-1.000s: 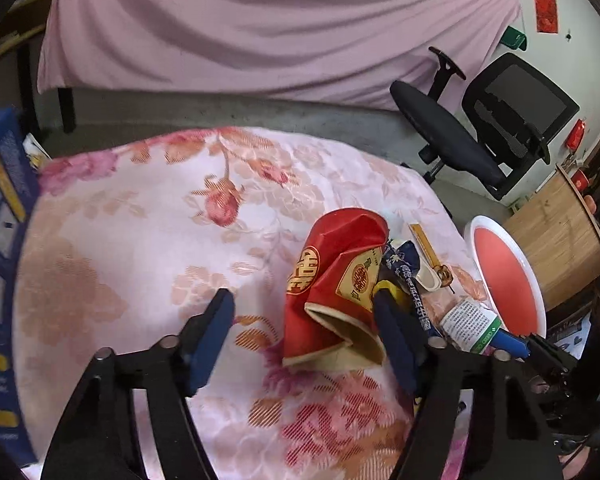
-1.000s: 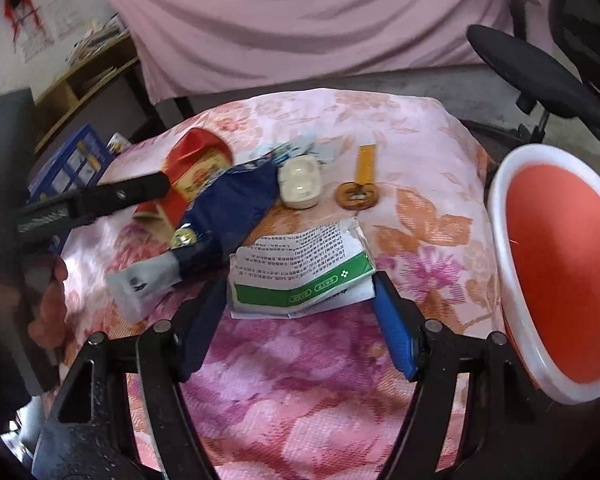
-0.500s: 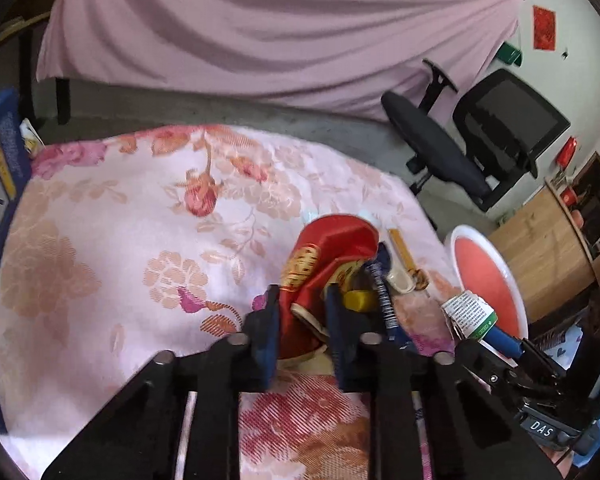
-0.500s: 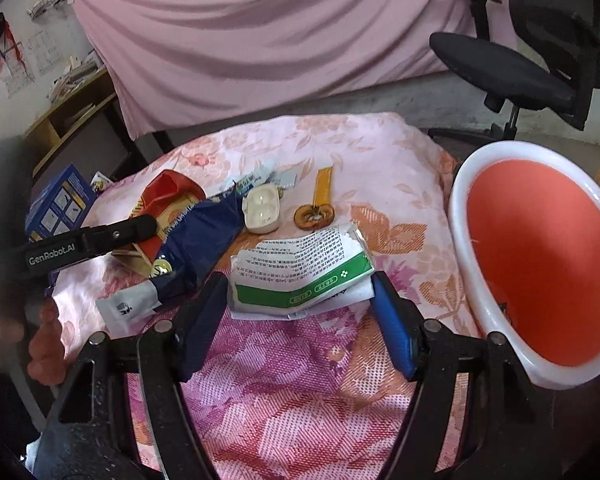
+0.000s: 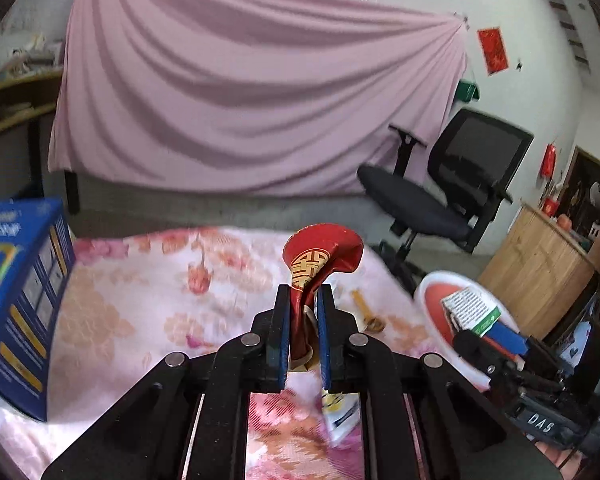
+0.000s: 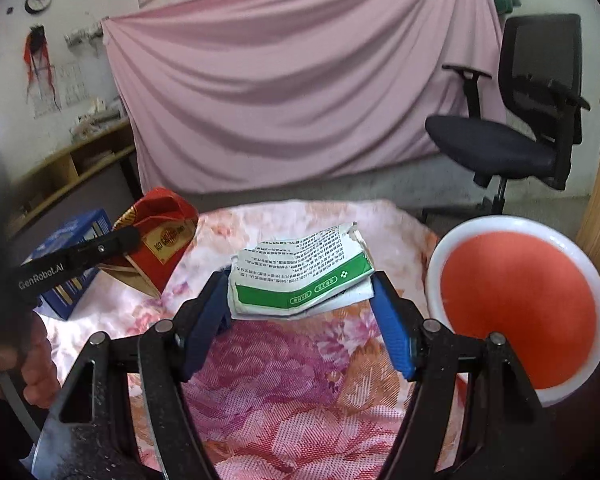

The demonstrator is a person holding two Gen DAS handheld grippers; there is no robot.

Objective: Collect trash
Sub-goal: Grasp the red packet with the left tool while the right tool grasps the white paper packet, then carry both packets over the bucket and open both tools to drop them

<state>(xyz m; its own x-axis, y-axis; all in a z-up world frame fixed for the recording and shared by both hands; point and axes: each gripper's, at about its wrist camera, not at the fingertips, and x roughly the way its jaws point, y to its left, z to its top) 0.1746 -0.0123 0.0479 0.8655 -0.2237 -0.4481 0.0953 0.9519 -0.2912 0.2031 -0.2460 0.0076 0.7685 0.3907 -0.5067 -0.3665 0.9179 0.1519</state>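
A crumpled red and gold paper carton [image 5: 322, 252] sticks up from my left gripper [image 5: 304, 292], whose jaws are closing and pinch its lower end; it hangs above the floral cloth [image 5: 140, 300]. The right wrist view shows the same carton [image 6: 160, 240] at the left. My right gripper [image 6: 300, 280] stands wide, its blue pads [image 6: 392, 320] pressing both ends of a green and white printed paper packet [image 6: 304, 268], held off the cloth. A round bin with a white rim [image 6: 500, 222] and red inside sits just right of it.
A blue box [image 5: 20, 300] stands at the cloth's left edge. A yellow strip [image 5: 364, 308] and a small wrapper [image 5: 340, 416] lie on the cloth. A black office chair [image 5: 440, 200] and a wooden cabinet [image 5: 540, 272] stand beyond the bin. A pink curtain hangs behind.
My left gripper closed on the red carton and lifted it off the cloth. My right gripper rose with the paper packet. Both views tilted up toward the curtain.
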